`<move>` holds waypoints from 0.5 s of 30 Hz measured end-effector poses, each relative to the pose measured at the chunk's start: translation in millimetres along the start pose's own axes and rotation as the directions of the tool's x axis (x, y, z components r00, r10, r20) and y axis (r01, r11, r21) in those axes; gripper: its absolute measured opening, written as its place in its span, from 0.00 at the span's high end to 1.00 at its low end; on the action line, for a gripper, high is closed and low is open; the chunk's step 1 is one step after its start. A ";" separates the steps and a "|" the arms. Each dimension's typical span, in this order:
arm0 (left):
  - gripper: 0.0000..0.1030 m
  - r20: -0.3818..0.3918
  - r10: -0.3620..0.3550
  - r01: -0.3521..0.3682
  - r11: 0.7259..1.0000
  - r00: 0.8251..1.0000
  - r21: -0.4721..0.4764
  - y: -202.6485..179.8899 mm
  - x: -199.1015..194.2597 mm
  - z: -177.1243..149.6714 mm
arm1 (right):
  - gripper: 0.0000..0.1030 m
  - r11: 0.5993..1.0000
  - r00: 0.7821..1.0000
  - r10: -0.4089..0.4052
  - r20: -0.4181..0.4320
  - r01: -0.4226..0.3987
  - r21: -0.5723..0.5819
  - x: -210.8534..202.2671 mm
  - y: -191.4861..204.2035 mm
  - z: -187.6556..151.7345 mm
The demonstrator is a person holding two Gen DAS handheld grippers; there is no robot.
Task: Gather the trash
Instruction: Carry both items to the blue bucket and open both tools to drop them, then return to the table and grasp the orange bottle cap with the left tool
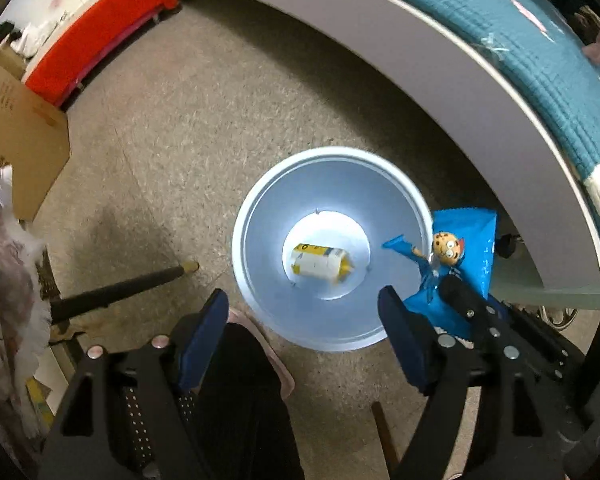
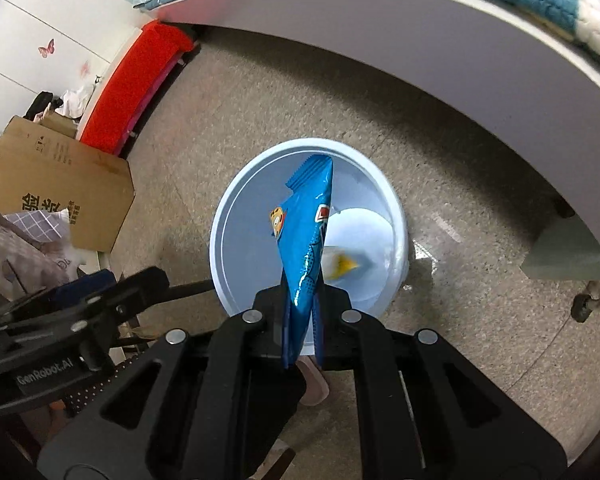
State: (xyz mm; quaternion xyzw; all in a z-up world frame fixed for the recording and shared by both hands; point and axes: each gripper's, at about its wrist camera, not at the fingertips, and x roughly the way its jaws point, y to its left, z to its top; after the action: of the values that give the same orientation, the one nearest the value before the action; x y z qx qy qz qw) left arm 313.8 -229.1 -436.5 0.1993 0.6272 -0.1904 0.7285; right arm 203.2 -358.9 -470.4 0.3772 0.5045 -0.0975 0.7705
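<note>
The left gripper (image 1: 302, 300) points down at a round pale-blue plastic bin (image 1: 256, 216), w/ its blue padded jaws wide apart and nothing between them. Directly ahead of the fingers, at the smooth bin bottom, lies a small white and yellow carton (image 1: 320, 265), a bit blurred. The right gripper (image 2: 302, 320) is closed tight on a glossy blue snack bag (image 2: 306, 232); the crinkled foil stands up from the pinched jaws over the bin opening, approx. in the middle, w/ a serrated top edge and a cartoon face print. In the left view the same bag is just right of the right finger, at the bin rim. The speckled stone-like floor (image 1: 172, 128) is around the bin. A flat cardboard box (image 2: 60, 184) is far left of the right gripper.
</note>
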 end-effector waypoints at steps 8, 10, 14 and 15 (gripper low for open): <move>0.27 0.007 0.016 -0.015 0.996 1.000 -0.093 25.9 -8.4 -6.6 | 0.91 0.999 0.999 0.035 -0.009 -0.035 -0.025 12.2 15.8 3.9; 0.26 0.036 0.065 -0.061 0.993 0.997 -0.101 25.5 -20.3 -7.1 | 0.85 0.999 1.000 0.030 -0.010 -0.030 -0.033 12.5 20.1 7.0; 0.25 0.081 0.125 -0.117 0.989 0.989 -0.096 26.4 -40.0 -11.2 | 0.45 0.998 0.999 0.039 0.022 -0.037 -0.049 5.3 27.9 10.3; 0.25 0.089 0.132 -0.123 0.988 0.987 -0.095 26.3 -44.7 -12.6 | 0.42 0.997 0.998 0.052 0.028 -0.050 -0.051 3.1 28.8 10.4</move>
State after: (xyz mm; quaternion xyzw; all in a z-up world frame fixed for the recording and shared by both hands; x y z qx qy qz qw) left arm 310.8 -198.9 -392.6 0.1972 0.5858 -0.1245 0.7762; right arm 227.2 -345.2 -457.0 0.3688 0.4856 -0.0706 0.7894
